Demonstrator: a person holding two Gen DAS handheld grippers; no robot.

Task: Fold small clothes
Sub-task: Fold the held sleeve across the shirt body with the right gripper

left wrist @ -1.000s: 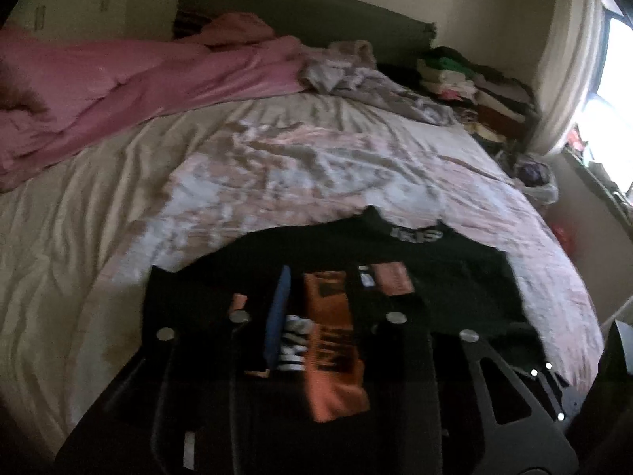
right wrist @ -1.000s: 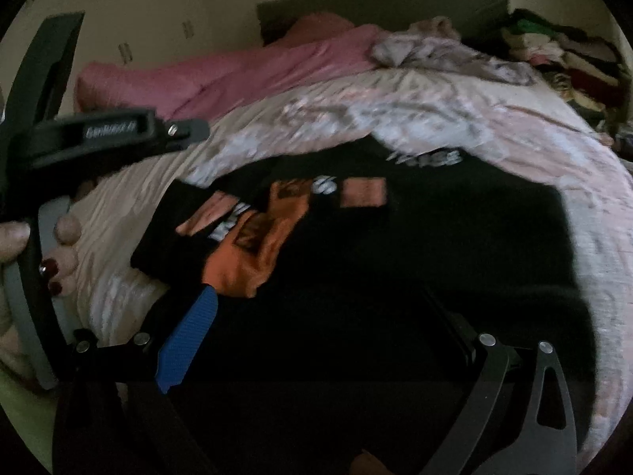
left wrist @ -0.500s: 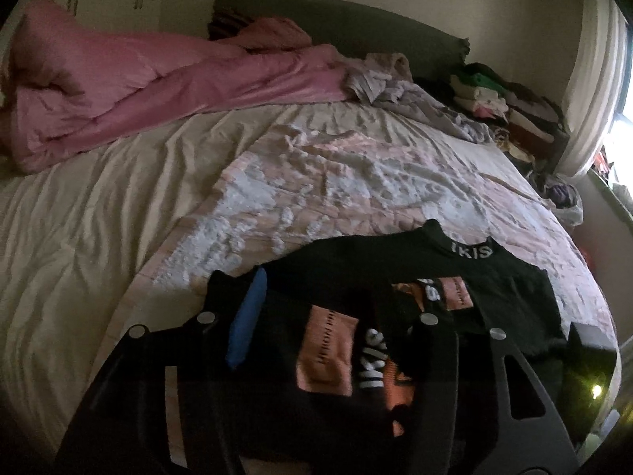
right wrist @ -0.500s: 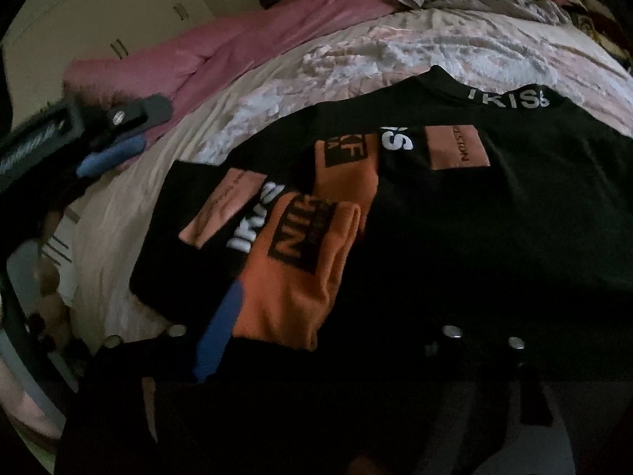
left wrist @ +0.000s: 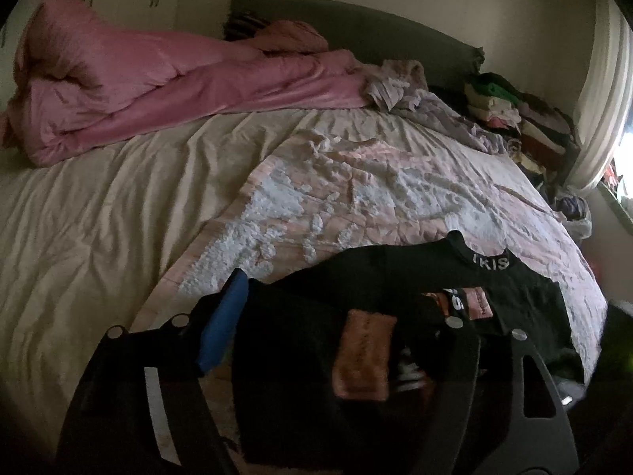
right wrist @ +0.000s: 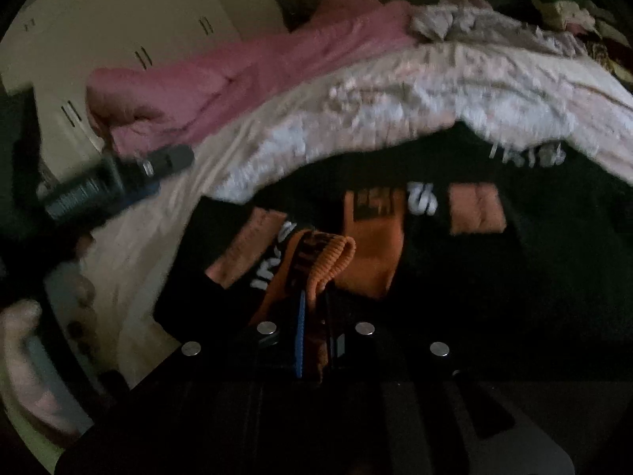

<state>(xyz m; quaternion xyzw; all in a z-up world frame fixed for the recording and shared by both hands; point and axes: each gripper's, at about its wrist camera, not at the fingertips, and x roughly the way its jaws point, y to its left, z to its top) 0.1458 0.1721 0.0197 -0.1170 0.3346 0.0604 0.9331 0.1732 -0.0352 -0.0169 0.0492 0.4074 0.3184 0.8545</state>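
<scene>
The black shirt (right wrist: 494, 277) is motion-blurred, its chest lettering unreadable, lower hem cut off.

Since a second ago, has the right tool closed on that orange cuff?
Yes. The right tool was wide open over the black shirt; now it has shut on the orange cuff, lifting it off the shirt.

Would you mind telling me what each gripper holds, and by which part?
The right gripper pinches the orange ribbed cuff of the black garment. The left gripper holds nothing.
</scene>
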